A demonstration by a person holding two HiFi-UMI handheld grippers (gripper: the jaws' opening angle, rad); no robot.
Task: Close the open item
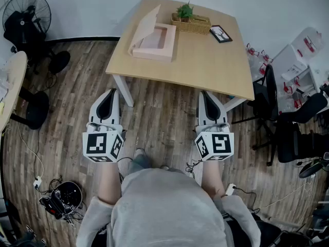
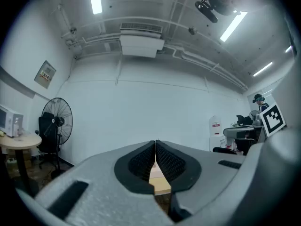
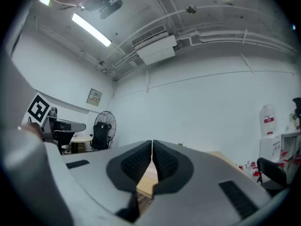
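Note:
A pale pink box (image 1: 154,41) lies on the left part of a light wooden table (image 1: 205,60), its lid standing open along the left side. My left gripper (image 1: 107,101) hangs over the floor in front of the table's near left corner, jaws shut and empty. My right gripper (image 1: 208,102) is level with it on the right, near the table's front edge, also shut with nothing in it. In the left gripper view the closed fingertips (image 2: 155,145) meet, with the table's edge (image 2: 160,183) behind them. In the right gripper view the closed fingertips (image 3: 152,144) meet the same way.
A wicker basket with a green plant (image 1: 191,20) and a dark framed card (image 1: 221,33) stand at the table's far side. Black office chairs (image 1: 277,112) are at the right, a floor fan (image 1: 28,14) and a round table (image 1: 10,81) at the left. Cables (image 1: 56,199) lie on the wooden floor.

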